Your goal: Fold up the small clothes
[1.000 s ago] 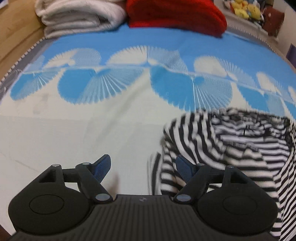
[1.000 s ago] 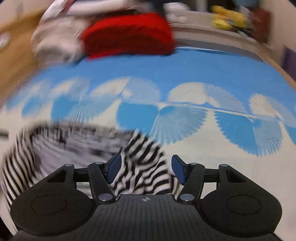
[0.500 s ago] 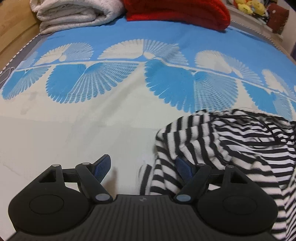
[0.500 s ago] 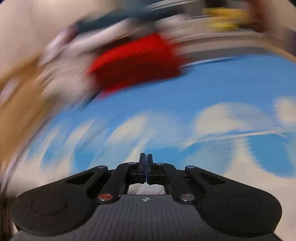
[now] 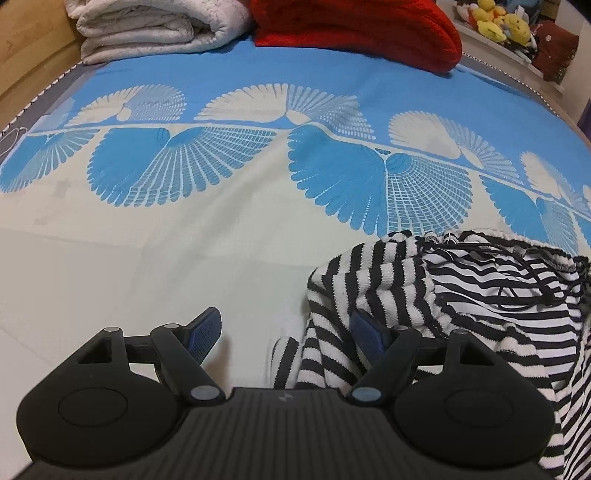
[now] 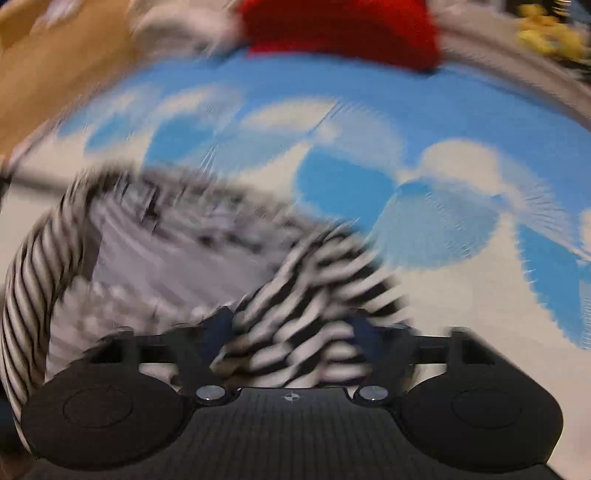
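- While the left gripper (image 5: pixel 286 334) hangs low over the bedspread (image 5: pixel 184 258), its two blue-padded fingers (image 5: pixel 205 332) stand wide apart, released, with nothing between them but pale cloth.
- The striped garment (image 5: pixel 461 306), black and white, lies crumpled on the bedspread at about 4 o'clock in the left wrist view; its near fold drapes over the tip of the left gripper's right-hand finger, while the other finger is clear of it.
- A dark drawstring (image 5: pixel 517 280) loops across the garment's thinner-striped inner side.
- At 12 o'clock, at the far end of the bed, lies a red blanket (image 5: pixel 362 29); a folded white quilt (image 5: pixel 155 29) is at 11 o'clock just beside it, and yellow plush toys (image 5: pixel 498 22) are at 1 o'clock.
- The right wrist view is heavily blurred. The right gripper (image 6: pixel 293 332) has its fingers spread, released, and a bunched fold of the striped garment (image 6: pixel 295 325) lies between them; whether either pad touches it cannot be told.
- There the garment spreads from 6 o'clock to 9 o'clock.
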A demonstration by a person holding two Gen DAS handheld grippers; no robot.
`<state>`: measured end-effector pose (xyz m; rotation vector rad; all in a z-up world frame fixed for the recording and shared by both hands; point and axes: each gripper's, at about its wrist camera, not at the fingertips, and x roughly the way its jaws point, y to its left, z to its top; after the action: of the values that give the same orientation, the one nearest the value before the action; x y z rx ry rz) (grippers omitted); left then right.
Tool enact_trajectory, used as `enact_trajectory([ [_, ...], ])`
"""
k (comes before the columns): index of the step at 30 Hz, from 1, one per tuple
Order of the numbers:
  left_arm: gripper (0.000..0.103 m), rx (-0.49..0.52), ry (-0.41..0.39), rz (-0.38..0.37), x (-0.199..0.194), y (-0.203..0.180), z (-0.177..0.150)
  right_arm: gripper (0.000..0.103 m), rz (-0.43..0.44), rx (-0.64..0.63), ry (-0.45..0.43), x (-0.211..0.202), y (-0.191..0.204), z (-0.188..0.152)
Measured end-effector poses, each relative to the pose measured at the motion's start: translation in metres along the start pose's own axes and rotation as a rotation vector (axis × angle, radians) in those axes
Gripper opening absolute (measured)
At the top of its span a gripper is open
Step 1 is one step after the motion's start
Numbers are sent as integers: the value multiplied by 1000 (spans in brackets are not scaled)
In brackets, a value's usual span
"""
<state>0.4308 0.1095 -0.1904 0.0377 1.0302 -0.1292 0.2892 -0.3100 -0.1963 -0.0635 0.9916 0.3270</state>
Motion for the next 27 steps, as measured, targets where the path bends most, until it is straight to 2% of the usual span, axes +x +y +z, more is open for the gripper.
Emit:
enact_trajectory([
  [1, 82, -2, 0, -1, 0, 0, 0, 2, 55, 19, 43, 6, 1, 5],
  [2, 82, 3, -1, -3, 0, 0, 0, 2, 100, 62, 26, 1, 4, 12],
  [4, 82, 15, -5, 3, 1, -1, 0, 2, 173, 122, -116, -21, 1, 37],
  [5, 82, 19, -6, 6, 2, 0, 0, 2, 161, 189, -197, -30, -10, 51],
  [6, 82, 16, -5, 10, 3, 1, 0, 2, 118, 273, -253, -35, -26, 61],
  [7, 82, 7, -4, 14, 5, 2, 0, 2, 41, 367, -285, -34, -45, 69],
  [8, 82, -8, -2, 11, 6, 4, 0, 2, -73, 449, -284, -28, -65, 73],
  [9, 82, -25, 1, 9, 7, 6, 0, 3, -187, 512, -245, -18, -82, 73],
  [11, 82, -47, 4, -1, 7, 9, 0, 4, -315, 585, -85, 10, -105, 63],
  [13, 82, -50, 5, -12, 7, 10, -1, 10, -295, 583, 0, 26, -106, 49],
  [15, 82, -38, -16, -52, 4, 8, -1, 24, -252, 567, -41, 21, -95, 40],
  [17, 82, 1, -51, -111, -4, 3, 1, 56, -219, 572, -129, 4, -89, 32],
  [20, 82, 111, -113, -182, -18, -16, 4, 63, -187, 561, -217, -24, -82, 20],
  [22, 83, 196, -127, -230, -22, -33, 4, 63, -171, 536, -226, -30, -76, 15],
  [25, 82, 312, -92, -266, -15, -61, 4, 63, -168, 507, -203, -37, -69, 6],
  [26, 73, 351, -72, -237, -9, -72, 2, 63, -164, 503, -196, -35, -66, 0],
  [27, 18, 388, -39, -193, 0, -83, 2, 63, -157, 501, -183, -34, -63, -4],
])
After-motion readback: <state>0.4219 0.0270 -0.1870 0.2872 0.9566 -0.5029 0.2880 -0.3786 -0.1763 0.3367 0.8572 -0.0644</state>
